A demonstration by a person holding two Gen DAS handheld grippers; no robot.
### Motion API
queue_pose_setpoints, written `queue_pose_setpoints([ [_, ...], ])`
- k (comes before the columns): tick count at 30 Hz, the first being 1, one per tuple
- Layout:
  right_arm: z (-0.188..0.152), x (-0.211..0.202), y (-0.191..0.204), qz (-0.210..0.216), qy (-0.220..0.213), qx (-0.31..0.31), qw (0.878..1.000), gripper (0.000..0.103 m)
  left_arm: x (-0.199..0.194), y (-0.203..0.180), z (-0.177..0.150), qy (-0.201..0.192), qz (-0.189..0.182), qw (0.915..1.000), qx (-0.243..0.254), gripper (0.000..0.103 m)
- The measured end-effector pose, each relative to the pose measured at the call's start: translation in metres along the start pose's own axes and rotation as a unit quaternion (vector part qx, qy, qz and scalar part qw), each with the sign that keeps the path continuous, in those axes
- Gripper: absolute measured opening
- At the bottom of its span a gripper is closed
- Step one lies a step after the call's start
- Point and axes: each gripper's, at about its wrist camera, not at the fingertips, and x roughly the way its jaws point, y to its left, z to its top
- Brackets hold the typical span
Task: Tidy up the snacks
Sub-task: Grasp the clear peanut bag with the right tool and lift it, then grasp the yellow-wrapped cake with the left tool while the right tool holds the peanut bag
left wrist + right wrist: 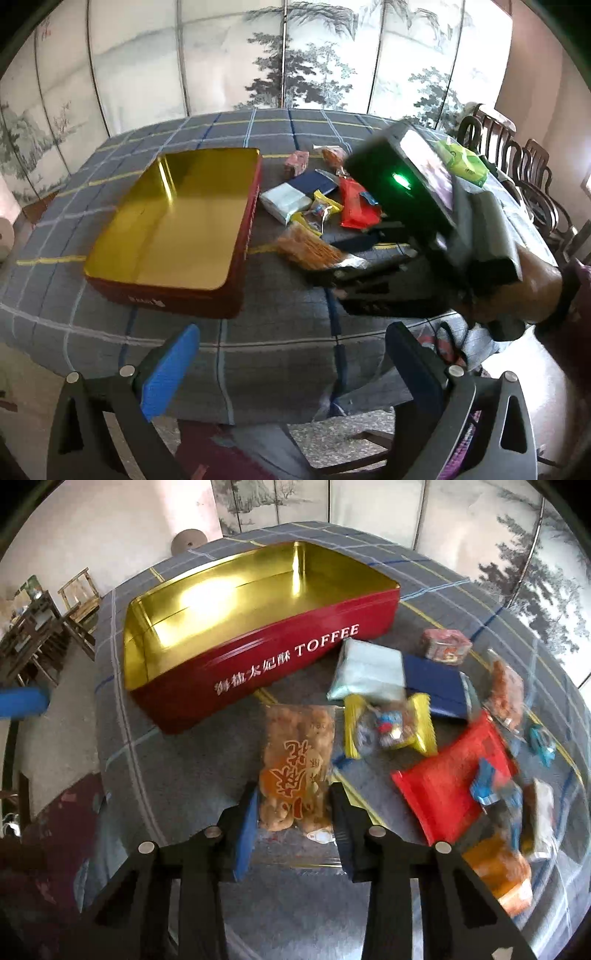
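Note:
An open red toffee tin (184, 301) (295, 653) with a bare gold inside lies on the checked tablecloth. To its right is a heap of snacks: a pale mint packet (369, 672), a yellow-wrapped sweet (391, 727), a red packet (454, 782), a dark blue packet (432, 686) and a pink box (445, 648). My right gripper (293, 792) is shut on a clear bag of orange-brown snacks (295, 760) (310, 251), which lies just in front of the tin. My left gripper (291, 332) hangs open over the table's near edge, with nothing between its blue pads.
A green packet (463, 164) lies at the table's far right, behind the right hand. Dark wooden chairs (524, 173) stand to the right and more furniture (55, 620) to the left. A painted folding screen (295, 55) closes off the back.

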Motion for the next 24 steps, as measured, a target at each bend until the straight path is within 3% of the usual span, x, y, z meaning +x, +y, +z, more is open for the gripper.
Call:
queue_pose_setpoints([
  [4,-0.043,-0.056,-0.036,0.008,-0.073,0.095,0.993,0.035,-0.002,0.002,0.006,-0.012,-0.016,0.9998,0.009,0.103],
  [7,-0.091,-0.101,-0.086,-0.018,-0.117,0.184,0.976,0.035,0.007,0.001,0.013,-0.010,-0.032,0.9994,0.012,0.103],
  [11,-0.143,-0.137,-0.149,-0.074,-0.132,0.270,0.951,0.035,0.022,-0.008,0.028,0.000,-0.081,0.9964,0.024,0.103],
  [17,-0.199,-0.143,-0.221,-0.129,-0.128,0.364,0.914,0.035,0.040,-0.031,0.054,-0.013,-0.073,0.9927,0.095,0.103],
  [20,-0.209,-0.136,-0.232,-0.147,-0.125,0.374,0.907,0.035,0.049,-0.040,0.066,-0.015,-0.065,0.9905,0.121,0.103],
  [24,-0.221,-0.129,-0.241,-0.143,-0.131,0.387,0.901,0.035,0.069,-0.038,0.082,0.009,-0.074,0.9911,0.110,0.103],
])
